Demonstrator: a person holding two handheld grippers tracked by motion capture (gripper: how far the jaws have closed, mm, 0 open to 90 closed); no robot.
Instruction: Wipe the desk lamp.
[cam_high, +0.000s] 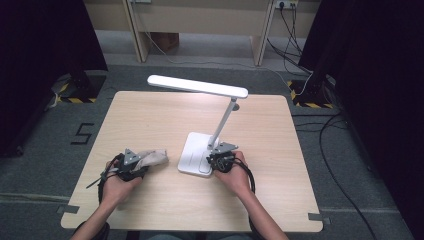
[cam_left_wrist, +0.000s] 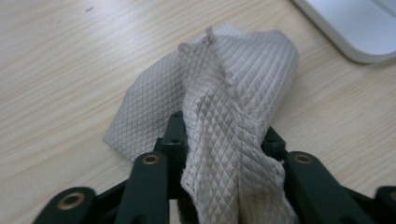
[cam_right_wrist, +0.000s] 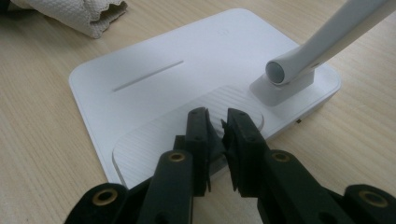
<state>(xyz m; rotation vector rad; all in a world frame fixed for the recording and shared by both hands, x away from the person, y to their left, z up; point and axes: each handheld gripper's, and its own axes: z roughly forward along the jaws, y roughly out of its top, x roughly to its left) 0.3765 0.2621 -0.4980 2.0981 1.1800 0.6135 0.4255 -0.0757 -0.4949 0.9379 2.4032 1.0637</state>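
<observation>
A beige waffle-weave cloth (cam_high: 156, 157) lies crumpled on the wooden table (cam_high: 150, 115), left of the white desk lamp's base (cam_high: 194, 150). My left gripper (cam_high: 131, 164) is at the cloth's near end. In the left gripper view a loose fold of the cloth (cam_left_wrist: 233, 70) runs between the jaws of the left gripper (cam_left_wrist: 224, 135), which stand apart and do not pinch it. My right gripper (cam_high: 221, 160) hovers at the base's near right corner. Its jaws (cam_right_wrist: 223, 116) show a narrow gap with nothing in it, over the ribbed patch of the base (cam_right_wrist: 154, 70).
The lamp's arm (cam_right_wrist: 327, 37) rises from the base's right corner to a long lit head (cam_high: 197, 86) over the table's far middle. Cables and dark stands are on the floor around the table. The lamp base's corner (cam_left_wrist: 355, 28) lies just beyond the cloth.
</observation>
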